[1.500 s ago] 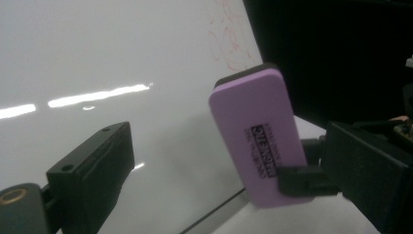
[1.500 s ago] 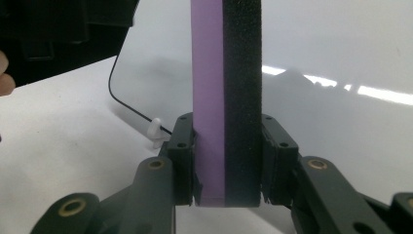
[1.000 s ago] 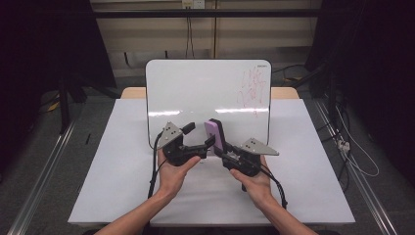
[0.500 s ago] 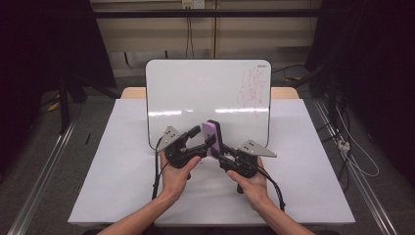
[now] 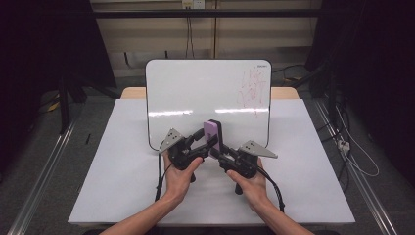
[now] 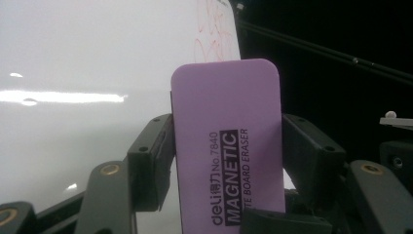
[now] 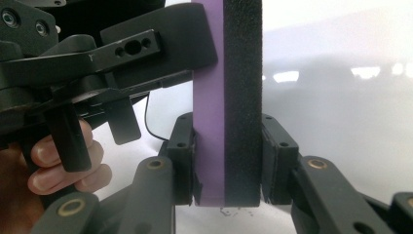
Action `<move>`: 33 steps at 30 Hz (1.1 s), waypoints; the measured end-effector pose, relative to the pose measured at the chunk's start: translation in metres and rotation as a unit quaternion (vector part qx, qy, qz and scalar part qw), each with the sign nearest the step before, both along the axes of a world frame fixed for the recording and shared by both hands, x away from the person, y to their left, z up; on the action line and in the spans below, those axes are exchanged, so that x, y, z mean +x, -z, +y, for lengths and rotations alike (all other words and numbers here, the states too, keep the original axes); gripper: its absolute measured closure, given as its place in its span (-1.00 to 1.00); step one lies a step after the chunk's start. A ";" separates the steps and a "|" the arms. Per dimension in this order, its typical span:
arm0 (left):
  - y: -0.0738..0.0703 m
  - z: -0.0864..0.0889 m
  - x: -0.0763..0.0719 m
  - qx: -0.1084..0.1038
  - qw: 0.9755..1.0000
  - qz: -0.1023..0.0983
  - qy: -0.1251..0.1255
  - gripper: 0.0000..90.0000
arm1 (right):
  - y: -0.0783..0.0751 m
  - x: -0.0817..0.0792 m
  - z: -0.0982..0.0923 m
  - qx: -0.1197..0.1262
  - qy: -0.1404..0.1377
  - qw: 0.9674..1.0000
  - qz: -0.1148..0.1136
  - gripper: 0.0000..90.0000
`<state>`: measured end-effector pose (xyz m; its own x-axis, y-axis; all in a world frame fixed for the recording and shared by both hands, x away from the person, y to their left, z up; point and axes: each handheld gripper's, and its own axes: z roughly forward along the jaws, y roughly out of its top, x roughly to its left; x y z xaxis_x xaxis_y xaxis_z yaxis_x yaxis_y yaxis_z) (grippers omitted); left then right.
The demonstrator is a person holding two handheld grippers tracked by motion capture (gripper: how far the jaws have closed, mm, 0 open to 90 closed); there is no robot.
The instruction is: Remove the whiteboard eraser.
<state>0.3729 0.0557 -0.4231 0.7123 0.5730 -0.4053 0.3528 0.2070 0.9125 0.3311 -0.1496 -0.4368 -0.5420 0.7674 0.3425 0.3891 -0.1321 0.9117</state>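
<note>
A purple magnetic whiteboard eraser (image 5: 214, 131) stands upright between both grippers, just above the table in front of the whiteboard. My left gripper (image 5: 207, 143) has just been closing, and its pads now press the eraser's (image 6: 229, 146) two long edges. My right gripper (image 5: 218, 150) stays shut on it too, one jaw on the purple back (image 7: 209, 122) and the other on the black felt face (image 7: 243, 97). In the right gripper view the left gripper's (image 7: 146, 44) jaw lies against the purple side higher up.
A whiteboard (image 5: 195, 93) leans upright at the table's far side, with red scribbles (image 5: 254, 85) at its top right. A white sheet (image 5: 122, 171) covers the table. Cables (image 5: 159, 178) trail back from both grippers.
The left gripper's jaws came together on the eraser, which the right gripper was holding. Both hands shifted slightly.
</note>
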 end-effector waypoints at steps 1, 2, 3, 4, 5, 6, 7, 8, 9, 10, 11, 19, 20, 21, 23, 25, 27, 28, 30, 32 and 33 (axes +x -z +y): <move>0.000 0.000 0.000 0.001 1.000 0.001 -0.001 -0.12 | 0.000 0.000 0.000 0.001 0.000 1.000 0.002 0.43; 0.000 0.000 0.000 -0.001 1.000 0.001 -0.001 -0.13 | 0.000 0.000 0.000 0.000 0.000 1.000 0.001 0.43; 0.000 0.000 0.000 -0.002 1.000 0.002 -0.002 -0.13 | 0.000 0.000 0.000 0.001 -0.001 1.000 0.000 0.43; 0.000 -0.001 0.000 -0.003 1.000 0.001 -0.002 -0.13 | 0.000 0.000 0.000 0.002 -0.001 1.000 0.002 0.43; 0.000 -0.001 0.000 -0.003 1.000 0.001 -0.002 -0.13 | 0.000 0.000 0.000 0.002 -0.001 1.000 0.002 0.43; 0.000 -0.001 0.000 -0.005 1.000 0.003 -0.003 -0.13 | 0.000 0.000 0.001 0.005 -0.001 1.000 0.002 0.42; 0.000 -0.001 0.000 -0.007 1.000 0.007 -0.003 -0.12 | -0.001 -0.001 0.002 0.003 -0.003 1.000 -0.001 0.42; 0.001 -0.001 0.000 -0.005 1.000 0.007 -0.003 -0.12 | 0.000 -0.001 0.002 0.006 -0.004 1.000 0.002 0.43; 0.001 -0.001 0.000 -0.005 1.000 0.007 -0.003 -0.11 | 0.000 -0.002 0.002 0.005 -0.005 1.000 0.003 0.43; 0.001 -0.001 0.000 -0.005 1.000 0.007 -0.003 -0.11 | 0.000 -0.002 0.002 0.005 -0.005 1.000 0.003 0.43; 0.001 -0.002 0.001 -0.006 1.000 0.011 -0.001 -0.10 | 0.001 -0.002 0.002 0.006 -0.002 1.000 0.004 0.42; 0.000 0.000 0.001 -0.003 1.000 0.010 0.004 -0.09 | 0.001 -0.001 0.002 0.001 -0.007 1.000 0.001 0.41; 0.000 0.000 0.001 -0.002 1.000 0.011 0.005 -0.09 | 0.001 -0.001 0.002 0.003 -0.008 1.000 0.003 0.41; 0.000 0.000 0.001 -0.002 1.000 0.011 0.005 -0.09 | 0.001 -0.001 0.002 0.003 -0.008 1.000 0.003 0.41; -0.001 0.000 0.000 0.013 1.000 0.001 0.014 -0.09 | 0.000 -0.001 0.001 -0.008 -0.013 1.000 0.000 0.38; -0.001 -0.001 0.000 0.006 1.000 0.002 0.009 -0.09 | 0.000 -0.001 0.000 -0.016 -0.017 1.000 -0.004 0.33; -0.002 0.001 0.001 0.008 1.000 0.002 0.006 -0.08 | 0.000 -0.001 -0.001 -0.020 -0.019 1.000 0.001 0.10; -0.003 0.002 0.002 0.010 1.000 0.002 0.004 -0.08 | 0.000 -0.001 -0.001 -0.026 -0.018 1.000 0.002 0.07; -0.004 0.005 0.003 0.016 1.000 -0.005 -0.001 -0.08 | 0.000 -0.002 -0.003 -0.034 -0.020 0.999 0.002 0.00; -0.005 0.008 0.005 0.020 1.000 -0.009 -0.008 -0.08 | 0.000 -0.003 -0.005 -0.035 -0.020 0.999 0.007 -0.11; -0.005 0.009 0.005 0.020 1.000 -0.007 -0.010 -0.08 | 0.000 -0.003 -0.006 -0.036 -0.020 0.999 0.007 -0.14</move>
